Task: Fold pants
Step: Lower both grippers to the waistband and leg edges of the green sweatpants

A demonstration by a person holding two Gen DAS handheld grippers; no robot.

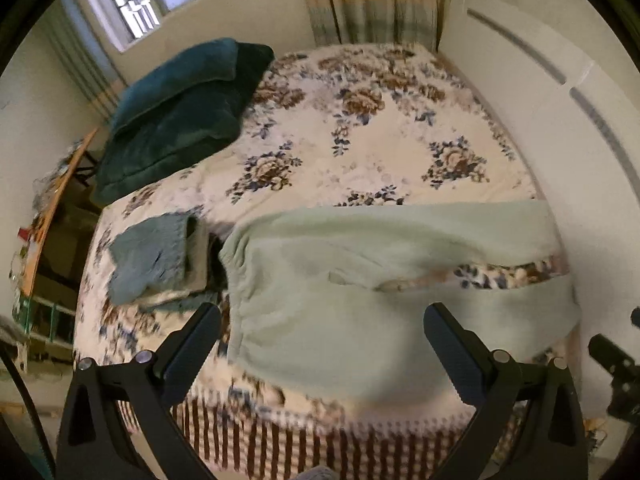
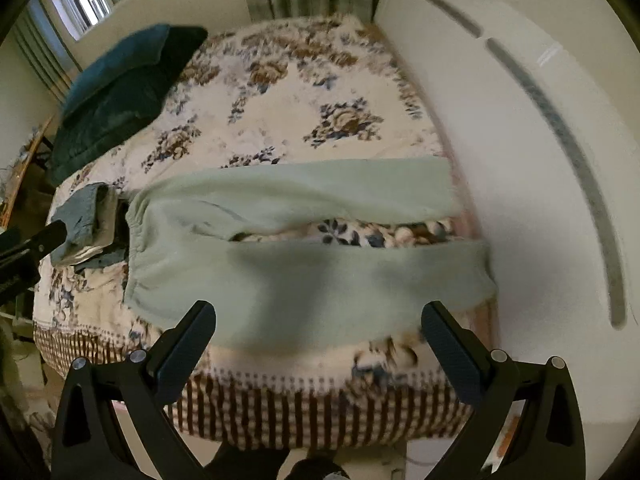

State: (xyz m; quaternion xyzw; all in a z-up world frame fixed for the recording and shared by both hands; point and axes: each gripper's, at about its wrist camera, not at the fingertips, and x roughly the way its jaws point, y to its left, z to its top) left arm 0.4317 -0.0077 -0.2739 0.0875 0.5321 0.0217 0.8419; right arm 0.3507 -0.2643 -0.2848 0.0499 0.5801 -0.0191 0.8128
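Pale green pants point(image 1: 340, 280) point(image 2: 288, 264) lie spread flat across the near part of the bed, waistband to the left, both legs running right toward the headboard with a gap of bedspread between them. My left gripper point(image 1: 322, 320) hovers open above the near leg, close to the waist, holding nothing. My right gripper point(image 2: 318, 320) also stands open, above the near leg's middle, with nothing between its fingers. The left gripper's black body point(image 2: 28, 248) shows at the left edge of the right wrist view, and the right one point(image 1: 616, 364) at the right edge of the left wrist view.
A floral bedspread point(image 1: 360, 136) covers the bed. Folded blue-grey clothes point(image 1: 156, 256) point(image 2: 84, 224) lie just left of the waistband. A dark teal folded blanket point(image 1: 180, 116) sits at the far left corner. White headboard point(image 1: 560, 128) on the right; a cluttered table point(image 1: 44, 216) left of the bed.
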